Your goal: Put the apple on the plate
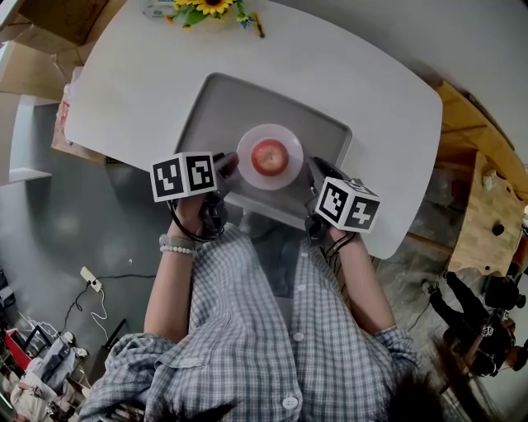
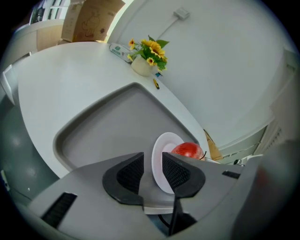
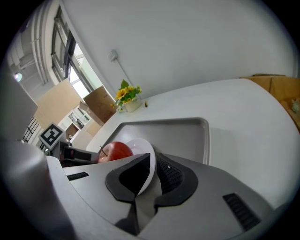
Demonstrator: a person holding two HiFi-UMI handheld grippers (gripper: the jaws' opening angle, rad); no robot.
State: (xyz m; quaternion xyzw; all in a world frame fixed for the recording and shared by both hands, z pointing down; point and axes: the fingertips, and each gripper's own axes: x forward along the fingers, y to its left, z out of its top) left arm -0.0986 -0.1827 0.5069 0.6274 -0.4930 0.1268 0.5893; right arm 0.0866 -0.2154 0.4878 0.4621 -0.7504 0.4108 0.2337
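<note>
1. Black ribbed pads (image 2: pixel 174 172) of the left gripper (image 2: pixel 153 157) are standing well apart and gripping nothing. The rim of the white plate (image 2: pixel 161 140) is showing in the gap between them, with neither pad pressing on it.
2. Across from it, the right gripper (image 3: pixel 152 158) is holding its jaws close together, and they are clamping the plate's opposite rim in the narrow slit between the pads.
3. The red apple (image 1: pixel 270 157) is sitting at the plate's centre, between the two grippers, its thin stem showing in the right gripper view.
4. The plate is lying toward the near side of a grey tray (image 1: pixel 214 107), which is resting on the white counter (image 1: pixel 124 82).
5. In the head view the grippers are flanking the plate, one on each side, each carrying its marker cube (image 1: pixel 183 175).
6. A person in a checked shirt (image 1: pixel 247 330) is holding them and wearing a bead bracelet (image 1: pixel 175 246) on the left wrist.
7. At the counter's far edge a pot of sunflowers (image 2: pixel 150 54) is standing, well apart from the tray.
8. Cardboard boxes (image 1: pixel 58 16) are standing beyond the counter, and a white power strip (image 1: pixel 91 278) is lying on the grey floor (image 1: pixel 66 214) at the person's left.
</note>
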